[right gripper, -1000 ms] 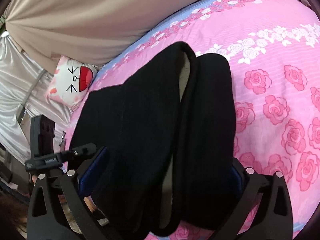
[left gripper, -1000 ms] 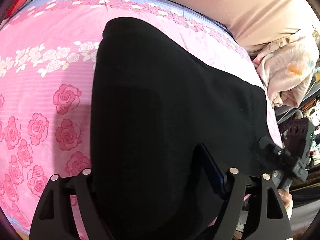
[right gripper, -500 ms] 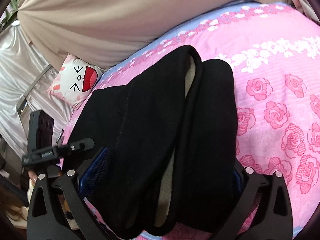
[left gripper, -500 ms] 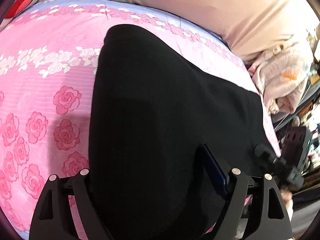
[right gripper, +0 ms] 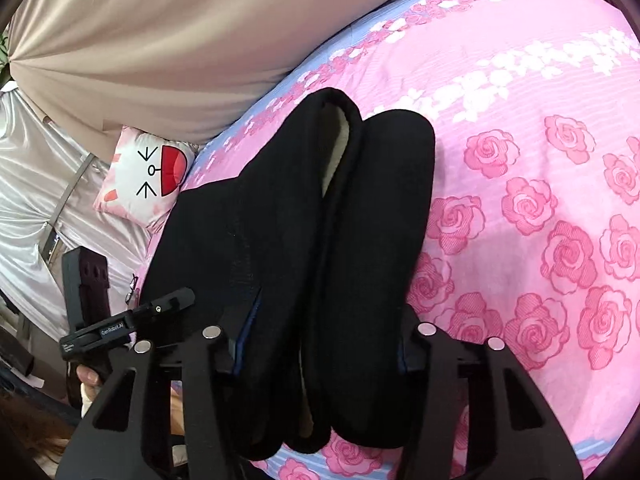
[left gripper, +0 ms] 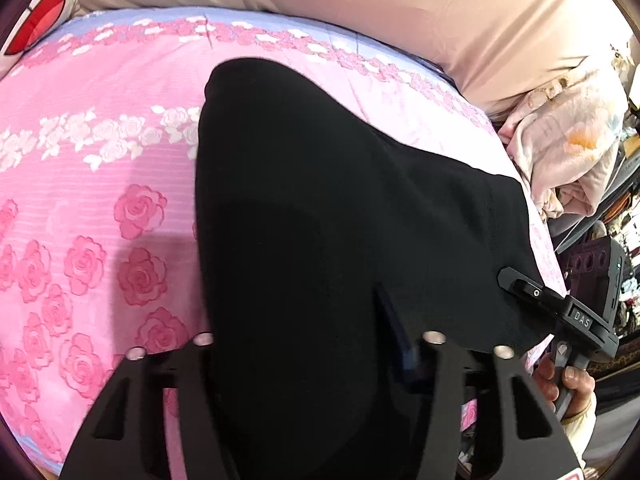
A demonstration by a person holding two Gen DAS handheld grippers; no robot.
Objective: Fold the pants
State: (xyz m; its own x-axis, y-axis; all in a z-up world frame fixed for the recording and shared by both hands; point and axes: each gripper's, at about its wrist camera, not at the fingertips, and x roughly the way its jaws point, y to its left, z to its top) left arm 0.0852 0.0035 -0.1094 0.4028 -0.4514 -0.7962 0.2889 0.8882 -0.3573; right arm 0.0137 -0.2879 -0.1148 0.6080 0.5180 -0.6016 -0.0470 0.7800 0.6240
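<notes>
The black pants (left gripper: 320,220) lie on the pink rose-print bed sheet (left gripper: 100,184). In the right wrist view the pants (right gripper: 300,240) show two legs side by side with a cream lining in the gap. My left gripper (left gripper: 312,352) has the near edge of the pants between its fingers; the cloth hides the pads. My right gripper (right gripper: 320,344) also has the near leg ends between its wide-set fingers. The right gripper also shows at the right edge of the left wrist view (left gripper: 560,312); the left gripper shows at the left of the right wrist view (right gripper: 128,320).
A beige curtain (right gripper: 160,40) hangs behind the bed. A white cartoon-face pillow (right gripper: 148,176) lies at the bed's far left corner. A pale crumpled blanket (left gripper: 568,152) sits beyond the bed's right edge. The bed's near edge runs under both grippers.
Both grippers have moved a little, so the view has tilted and shifted. The pants stay between the fingers and lie much as before on the sheet.
</notes>
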